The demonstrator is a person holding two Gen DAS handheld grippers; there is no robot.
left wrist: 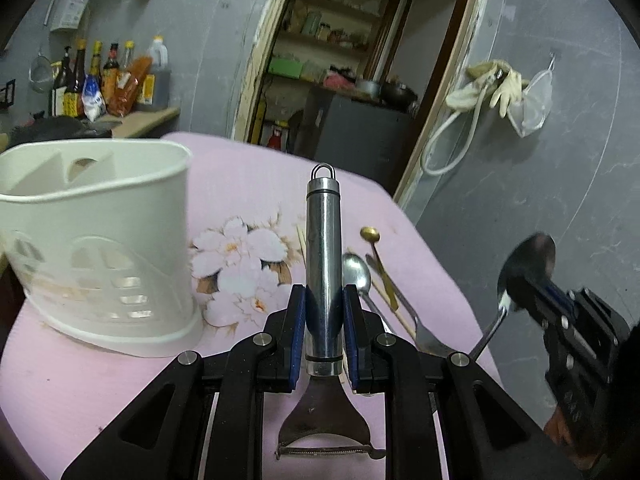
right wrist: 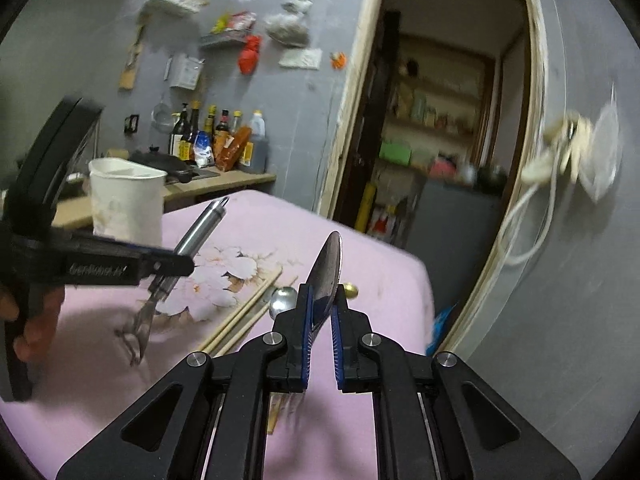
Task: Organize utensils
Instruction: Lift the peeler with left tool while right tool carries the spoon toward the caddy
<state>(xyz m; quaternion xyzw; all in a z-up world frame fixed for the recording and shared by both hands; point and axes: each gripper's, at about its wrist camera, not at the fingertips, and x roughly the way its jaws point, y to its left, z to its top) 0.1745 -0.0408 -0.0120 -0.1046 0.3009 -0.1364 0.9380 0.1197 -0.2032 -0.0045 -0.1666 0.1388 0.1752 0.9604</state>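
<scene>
Pink floral cloth [left wrist: 248, 184], white caddy [left wrist: 100, 240] at its left. My left gripper [left wrist: 324, 292] clamps the peeler [left wrist: 323, 240] right of the caddy. My right gripper [right wrist: 321, 300] pinches a spoon [right wrist: 329, 268], farther right.

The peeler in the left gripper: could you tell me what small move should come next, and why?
Probably carry it left to above the white utensil holder. The left gripper is already shut on the peeler by its steel handle, clear of the pink table, and the holder's open top looks unobstructed.
</scene>
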